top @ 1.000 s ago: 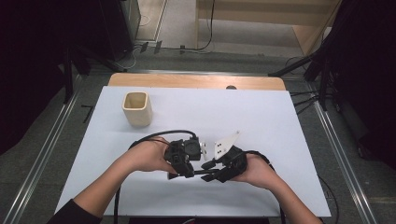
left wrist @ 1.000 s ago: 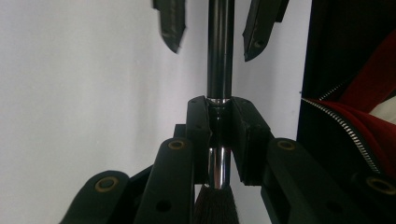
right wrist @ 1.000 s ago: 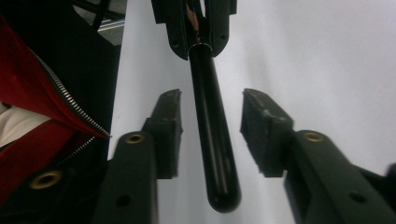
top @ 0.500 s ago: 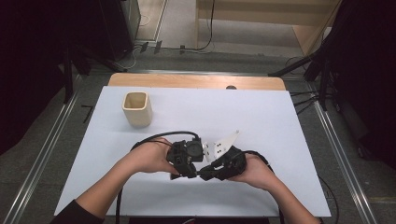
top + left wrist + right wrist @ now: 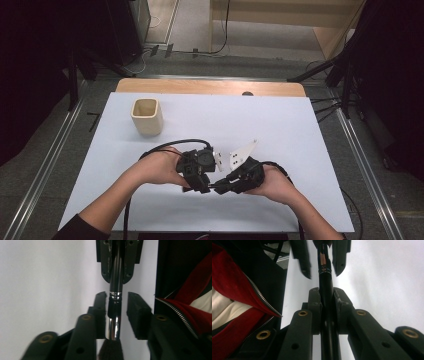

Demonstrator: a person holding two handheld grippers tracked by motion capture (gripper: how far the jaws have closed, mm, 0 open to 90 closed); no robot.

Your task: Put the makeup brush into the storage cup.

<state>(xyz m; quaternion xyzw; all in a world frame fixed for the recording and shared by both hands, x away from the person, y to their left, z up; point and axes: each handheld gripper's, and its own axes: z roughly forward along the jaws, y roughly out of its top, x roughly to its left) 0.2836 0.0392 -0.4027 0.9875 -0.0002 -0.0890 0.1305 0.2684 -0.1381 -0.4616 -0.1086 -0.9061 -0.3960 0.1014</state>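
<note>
A brush with a dark handle, a chrome ferrule (image 5: 115, 302) and dark bristles lies level between my two grippers, which face each other tip to tip over the front middle of the white table. My right gripper (image 5: 326, 291) is shut on the brush's handle (image 5: 325, 272), its jaws having just closed on it. My left gripper (image 5: 117, 296) has just been opening. Its pads stand on either side of the ferrule, with a gap on one side. In the high view, the left gripper (image 5: 204, 185) and right gripper (image 5: 220, 187) meet, each in a hand.
A beige square cup (image 5: 146, 116) stands upright at the back left of the white table top (image 5: 300, 130). A wooden strip (image 5: 210, 86) runs along the far edge. The person's red zipped jacket (image 5: 234, 297) is close behind the grippers. Cables loop from both grippers.
</note>
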